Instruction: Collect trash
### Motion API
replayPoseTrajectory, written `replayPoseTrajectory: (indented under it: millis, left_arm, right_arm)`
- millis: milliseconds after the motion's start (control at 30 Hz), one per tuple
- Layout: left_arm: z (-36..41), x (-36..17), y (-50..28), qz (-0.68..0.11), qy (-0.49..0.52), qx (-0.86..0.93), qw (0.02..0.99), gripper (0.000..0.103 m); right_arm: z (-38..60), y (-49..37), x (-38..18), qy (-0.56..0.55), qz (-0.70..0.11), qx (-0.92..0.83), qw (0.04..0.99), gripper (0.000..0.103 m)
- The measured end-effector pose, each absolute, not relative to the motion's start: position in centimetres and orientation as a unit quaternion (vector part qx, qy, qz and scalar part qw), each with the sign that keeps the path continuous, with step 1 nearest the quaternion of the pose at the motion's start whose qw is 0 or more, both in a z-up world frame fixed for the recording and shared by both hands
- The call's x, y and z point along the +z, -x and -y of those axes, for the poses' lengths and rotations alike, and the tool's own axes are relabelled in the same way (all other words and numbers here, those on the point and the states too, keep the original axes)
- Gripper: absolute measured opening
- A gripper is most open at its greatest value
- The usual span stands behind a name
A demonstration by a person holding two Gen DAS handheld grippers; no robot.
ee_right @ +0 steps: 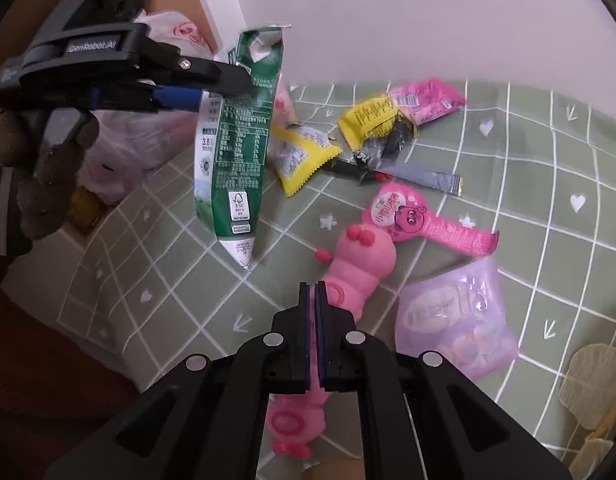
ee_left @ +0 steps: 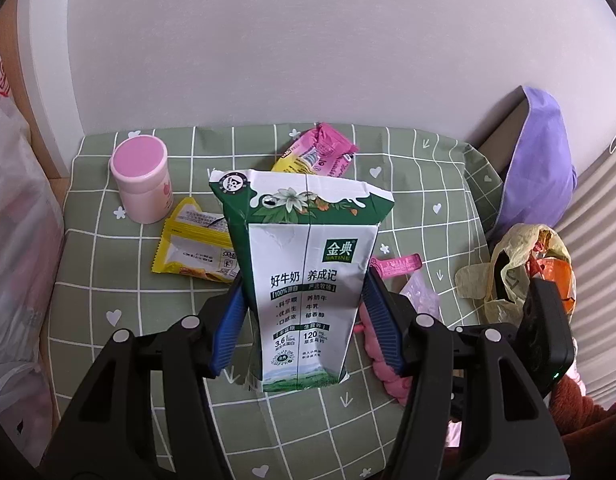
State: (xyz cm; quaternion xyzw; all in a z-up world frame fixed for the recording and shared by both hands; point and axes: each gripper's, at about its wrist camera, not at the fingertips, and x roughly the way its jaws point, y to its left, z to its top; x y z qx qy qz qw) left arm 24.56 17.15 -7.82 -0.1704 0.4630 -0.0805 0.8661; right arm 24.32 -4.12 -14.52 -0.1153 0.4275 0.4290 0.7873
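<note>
1. Current state: the left hand-held gripper (ee_left: 304, 304) pinches the milk carton (ee_left: 304, 264) across its flattened body, one blue pad on each side edge. In the right wrist view the carton (ee_right: 236, 152) hangs clear of the bench (ee_right: 548, 184), its lower corner just above the green checked cloth.
2. The right hand-held gripper (ee_right: 313, 292) has its pads pressed together with nothing between them. It sits above the pink caterpillar toy (ee_right: 360, 264), which looks like a toy, not trash; leave it in place.
3. Step in hand, as judged: carry the carton to the trash bag. A yellowish bag (ee_left: 520, 268) already holding wrappers lies at the right edge of the bench in the left wrist view and is the likely target.
4. Maintain the pinch during transfer. The carton is empty and crushed, so it will flex; added pressure is not needed, but loosening early would drop it.
5. Raise the carton before moving sideways so its lower corner clears the pink lollipop wrapper (ee_right: 428, 220) and the purple pouch (ee_right: 456, 320).
6. Use the right hand-held gripper to hold the bag mouth wide if it sags.
7. Release only when the carton bottom is inside the bag mouth.
8. Remaining trash on the bench: the yellow wrapper (ee_left: 192, 244), the pink and yellow packet (ee_left: 312, 152) and the grey stick sachet (ee_right: 420, 174). The pink-lidded jar (ee_left: 142, 178) stands upright; whether it is trash cannot be determined.
</note>
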Motion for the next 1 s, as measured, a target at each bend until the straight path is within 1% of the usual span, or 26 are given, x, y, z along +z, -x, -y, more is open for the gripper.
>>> replayPoseTrajectory:
  millis: [167, 267, 533, 633, 733, 800, 1000]
  left_arm:
    - [-16.9, -7.1, -23.6, -0.454, 0.161, -0.077, 0.873, 0.054]
    - [-17.5, -6.6, -22.4, -0.446, 0.167, -0.067, 0.877, 0.054]
    - [-20.0, -4.5, -20.0, -0.418, 0.183, -0.032, 0.889, 0.054]
    - [-20.5, -4.4, -19.8, -0.417, 0.183, -0.025, 0.890, 0.054]
    - [-20.7, -4.6, -19.7, -0.420, 0.185, -0.022, 0.888, 0.054]
    - [-20.6, -4.8, -19.8, -0.422, 0.184, -0.024, 0.888, 0.054]
    - [-20.4, -5.2, -20.0, -0.427, 0.186, -0.030, 0.884, 0.054]
  right_arm:
    - [2.9, -24.5, -15.1, 0.105, -0.436, 0.422, 0.788, 0.006]
    - [1.6, -24.6, -16.0, 0.137, -0.468, 0.409, 0.771, 0.006]
    - [3.6, -24.9, -16.0, 0.227, -0.425, 0.346, 0.805, 0.006]
    - [6.1, -26.1, -15.1, 0.191, -0.426, 0.336, 0.818, 0.006]
    - [9.2, -26.2, -12.9, 0.117, -0.384, 0.336, 0.852, 0.006]
    - [10.6, -26.5, -12.3, 0.093, -0.384, 0.323, 0.860, 0.006]
    - [9.6, -25.7, -13.1, 0.116, -0.411, 0.336, 0.840, 0.006]
